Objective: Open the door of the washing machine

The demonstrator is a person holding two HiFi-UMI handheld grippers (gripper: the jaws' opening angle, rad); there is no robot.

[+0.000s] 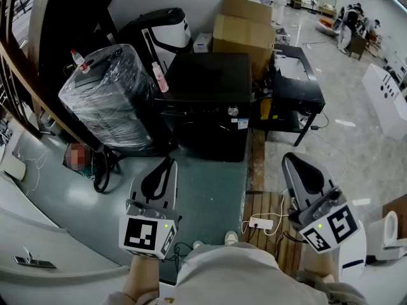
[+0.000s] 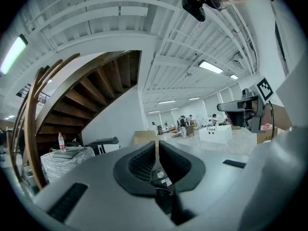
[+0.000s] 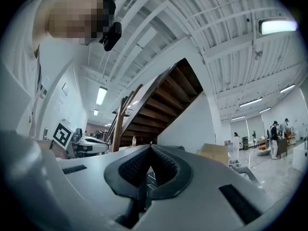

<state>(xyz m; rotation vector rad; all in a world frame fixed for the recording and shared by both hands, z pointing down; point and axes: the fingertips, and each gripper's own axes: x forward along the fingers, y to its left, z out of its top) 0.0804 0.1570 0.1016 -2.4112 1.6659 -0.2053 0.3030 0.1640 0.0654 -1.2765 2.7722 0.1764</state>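
The black washing machine (image 1: pixel 210 103) stands on the floor ahead of me, its dark front door (image 1: pixel 205 137) closed under a control strip with a small knob (image 1: pixel 233 111). My left gripper (image 1: pixel 169 160) hovers in front of the machine, a little left of the door, its jaws together with nothing between them. My right gripper (image 1: pixel 289 157) is further right, off the machine's right side, and is shut and empty too. In the left gripper view the left gripper (image 2: pixel 156 142) shows its pads meeting at the tips. The right gripper (image 3: pixel 150 147) looks the same in its own view.
A plastic-wrapped appliance (image 1: pixel 111 97) with a bottle (image 1: pixel 77 60) on top stands left of the machine. Cardboard boxes (image 1: pixel 245 27) sit behind it and a black low stand (image 1: pixel 296 84) to its right. A white power strip (image 1: pixel 261 223) lies on wooden slats (image 1: pixel 275 240) near my feet.
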